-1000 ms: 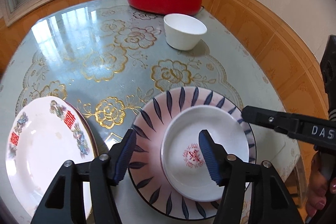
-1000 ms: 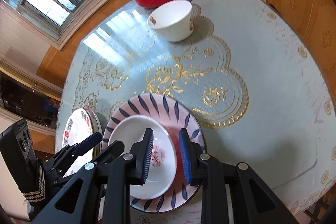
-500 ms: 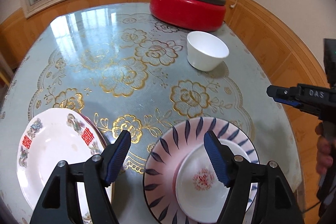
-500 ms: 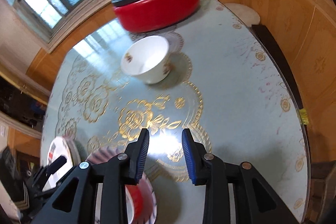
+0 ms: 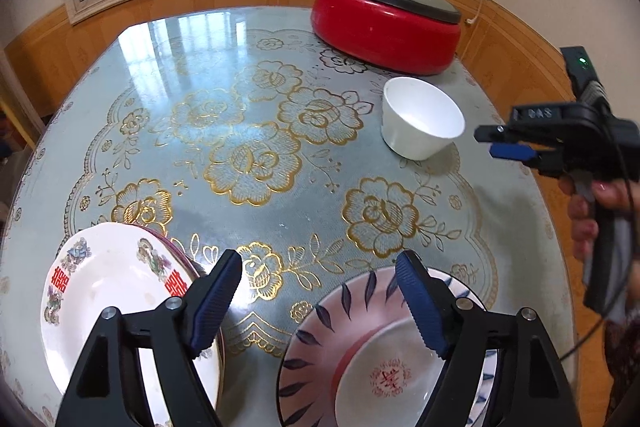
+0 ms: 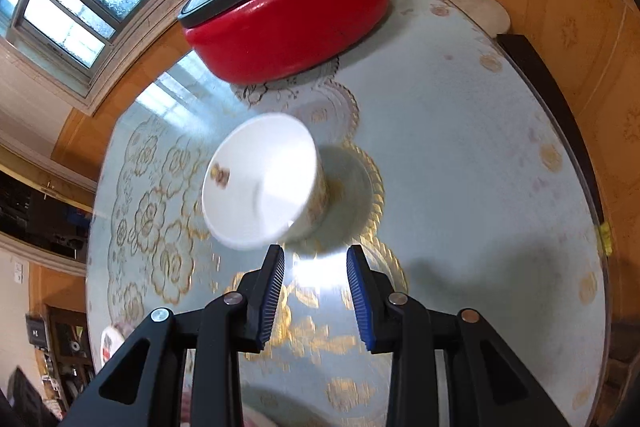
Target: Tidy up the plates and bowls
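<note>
A white bowl [image 5: 422, 123] stands on the table near the red pot; it also shows in the right wrist view [image 6: 260, 187], just ahead of my right gripper [image 6: 315, 259], which is open and empty. In the left wrist view the right gripper [image 5: 496, 143] hovers right of the bowl. My left gripper [image 5: 320, 279] is open and empty above the near table edge. A small white dish [image 5: 384, 383] lies on a blue-striped plate [image 5: 320, 339] at the lower right. A white plate with red characters [image 5: 108, 291] lies at the lower left.
A red lidded electric pot [image 5: 386, 23] stands at the back of the table [image 5: 240, 155]; it also shows in the right wrist view [image 6: 288, 15]. Wood-panelled walls curve close around the table's right side. A window is at the back left.
My right gripper has left the small dish on the striped plate and moved forward to just short of the white bowl. My left gripper has pulled back and up.
</note>
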`<state>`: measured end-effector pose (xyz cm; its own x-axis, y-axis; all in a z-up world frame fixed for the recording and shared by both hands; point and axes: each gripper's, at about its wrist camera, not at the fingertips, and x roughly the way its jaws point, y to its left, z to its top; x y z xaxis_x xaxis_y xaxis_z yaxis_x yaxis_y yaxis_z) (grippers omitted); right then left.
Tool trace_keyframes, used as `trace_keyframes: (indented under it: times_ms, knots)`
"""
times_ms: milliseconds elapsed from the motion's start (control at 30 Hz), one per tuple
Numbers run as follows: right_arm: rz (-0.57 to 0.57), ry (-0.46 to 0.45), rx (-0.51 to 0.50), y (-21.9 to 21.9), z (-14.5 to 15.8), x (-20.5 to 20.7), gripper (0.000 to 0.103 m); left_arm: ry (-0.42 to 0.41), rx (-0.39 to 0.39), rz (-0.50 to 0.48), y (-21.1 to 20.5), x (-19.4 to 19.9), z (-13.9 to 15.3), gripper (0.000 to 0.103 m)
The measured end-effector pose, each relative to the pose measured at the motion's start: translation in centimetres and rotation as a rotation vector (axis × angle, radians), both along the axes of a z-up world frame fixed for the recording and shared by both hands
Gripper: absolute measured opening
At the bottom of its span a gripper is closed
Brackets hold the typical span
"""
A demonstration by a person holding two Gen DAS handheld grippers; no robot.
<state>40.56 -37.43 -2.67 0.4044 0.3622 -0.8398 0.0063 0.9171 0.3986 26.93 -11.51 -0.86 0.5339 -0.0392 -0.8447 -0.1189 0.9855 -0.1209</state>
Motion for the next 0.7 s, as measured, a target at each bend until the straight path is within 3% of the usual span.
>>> trace_keyframes:
  times_ms: [500, 567, 700]
  knots:
    - [0.004, 0.119, -0.001, 2.0, -5.1, 5.9, 0.032, 0.043, -0.021, 0.079, 1.5, 2.2, -1.5, 0.080]
    - [0.026, 0.129, 0.001, 2.2, -5.6, 5.9, 0.022, 0.044, -0.020, 0.072, 1.4, 2.6, -1.4, 0.080]
    - [0.055, 0.107, -0.014, 2.1, -5.4, 4.9, 0.022, 0.038, -0.011, 0.058, 0.8, 3.3, -1.2, 0.080]
